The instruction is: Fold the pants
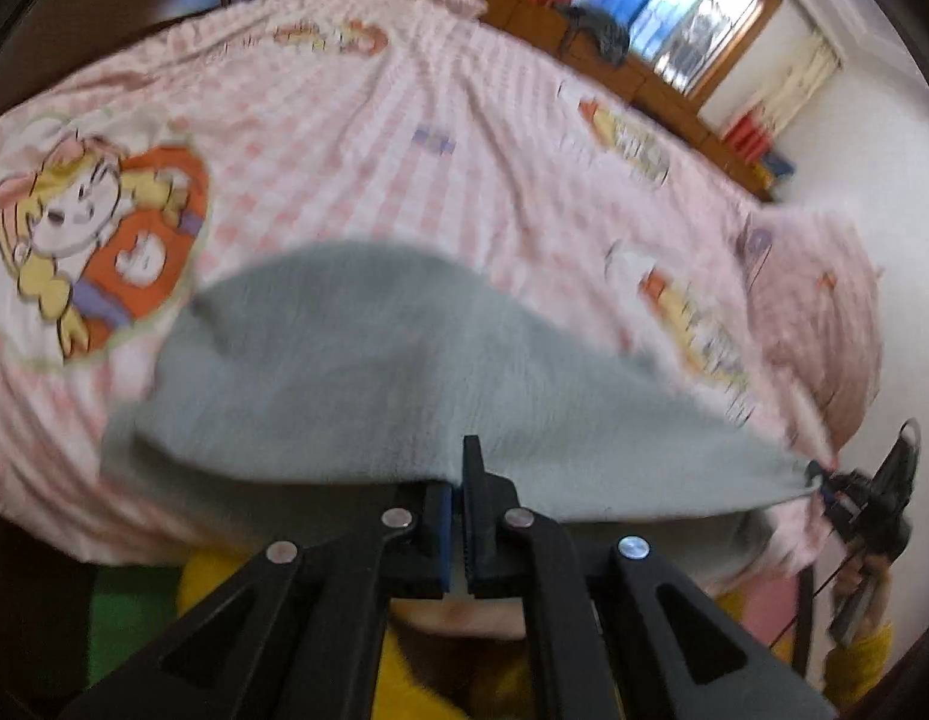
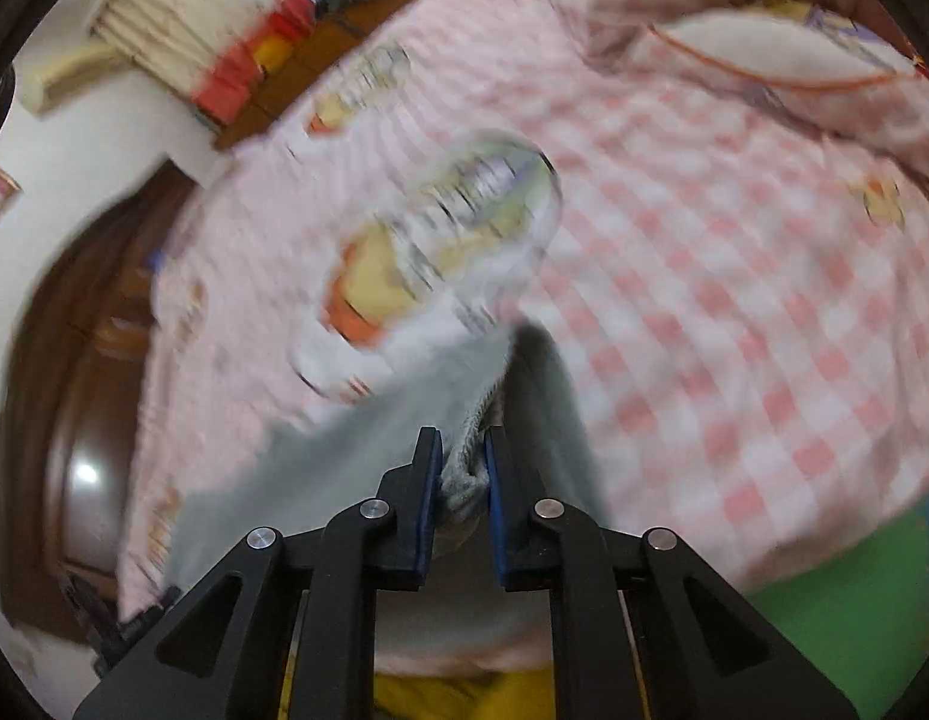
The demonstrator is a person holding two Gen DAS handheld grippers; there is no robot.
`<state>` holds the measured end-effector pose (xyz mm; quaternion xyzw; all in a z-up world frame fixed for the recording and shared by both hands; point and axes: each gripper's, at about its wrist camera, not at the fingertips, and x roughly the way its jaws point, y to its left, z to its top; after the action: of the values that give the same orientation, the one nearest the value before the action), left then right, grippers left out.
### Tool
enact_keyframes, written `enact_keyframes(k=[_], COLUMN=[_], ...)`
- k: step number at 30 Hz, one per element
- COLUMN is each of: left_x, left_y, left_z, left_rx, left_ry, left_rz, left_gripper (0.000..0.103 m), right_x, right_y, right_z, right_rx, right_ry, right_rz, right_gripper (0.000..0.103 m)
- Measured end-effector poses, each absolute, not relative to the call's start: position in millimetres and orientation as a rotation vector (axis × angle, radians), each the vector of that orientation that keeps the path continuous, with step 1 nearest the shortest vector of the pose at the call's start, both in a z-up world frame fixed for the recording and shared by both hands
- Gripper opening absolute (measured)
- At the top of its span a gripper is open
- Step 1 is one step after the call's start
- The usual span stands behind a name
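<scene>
Light grey pants [image 1: 368,360] lie spread on a pink checked bed sheet [image 1: 344,120], their near edge lifted. My left gripper [image 1: 461,474] is shut on that near edge of the cloth, its jaws pressed together. Far right in the left wrist view, my right gripper [image 1: 824,483] pinches the other end of the same edge. In the right wrist view the right gripper [image 2: 462,462] is shut on a bunched, ribbed hem of the grey pants [image 2: 404,414], which stretch away to the lower left. Both views are blurred by motion.
The bed sheet [image 2: 734,300] carries cartoon prints. A wooden headboard shelf [image 1: 584,36] with red boxes and a window [image 1: 692,18] lie beyond the bed. A yellow garment [image 1: 440,690] and a green patch [image 2: 836,606] show below the bed's near edge. Dark wooden furniture [image 2: 62,420] stands beside the bed.
</scene>
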<state>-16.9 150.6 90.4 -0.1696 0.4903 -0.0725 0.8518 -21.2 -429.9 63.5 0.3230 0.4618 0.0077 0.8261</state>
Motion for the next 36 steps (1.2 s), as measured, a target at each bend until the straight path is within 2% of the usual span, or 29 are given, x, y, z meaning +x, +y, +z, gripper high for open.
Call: enact_keyframes(k=[6, 8, 12, 17, 25, 26, 28, 30, 36], left_x=[-20, -20, -17, -17, -19, -20, -20, -22, -28], left_y=[143, 140, 133, 132, 138, 138, 138, 137, 137], left_z=[28, 27, 29, 26, 26, 26, 27, 30, 36], left_rx=[-0.336, -0.325, -0.278, -0.295, -0.307, -0.308, -0.310, -0.295, -0.268], left_ry=[1.204, 1.202, 1.198, 1.191, 1.187, 1.187, 1.185, 1.178, 1.173], left_rz=[-0.094, -0.092, -0.091, -0.089, -0.091, -0.091, -0.091, -0.092, -0.094], left_gripper=[0.004, 0.004, 0.006, 0.007, 0.008, 0.008, 0.008, 0.008, 0.005], right_x=[-34, -37, -50, -69, -55, -54, -56, -60, -75], right_y=[-427, -428, -421, -406, -368, -368, -370, -373, -376], right_z=[17, 22, 38, 45, 11, 10, 14, 21, 30], right_rx=[0.656, 0.667, 0.663, 0.705, 0.714, 0.726, 0.723, 0.711, 0.719], right_ry=[1.095, 1.081, 1.039, 1.014, 1.115, 1.106, 1.083, 1.051, 1.028], right_rz=[-0.043, -0.044, -0.076, -0.077, -0.011, -0.018, -0.031, -0.031, 0.000], right_gripper=[0.016, 0.019, 0.035, 0.036, 0.036, 0.034, 0.015, 0.004, 0.003])
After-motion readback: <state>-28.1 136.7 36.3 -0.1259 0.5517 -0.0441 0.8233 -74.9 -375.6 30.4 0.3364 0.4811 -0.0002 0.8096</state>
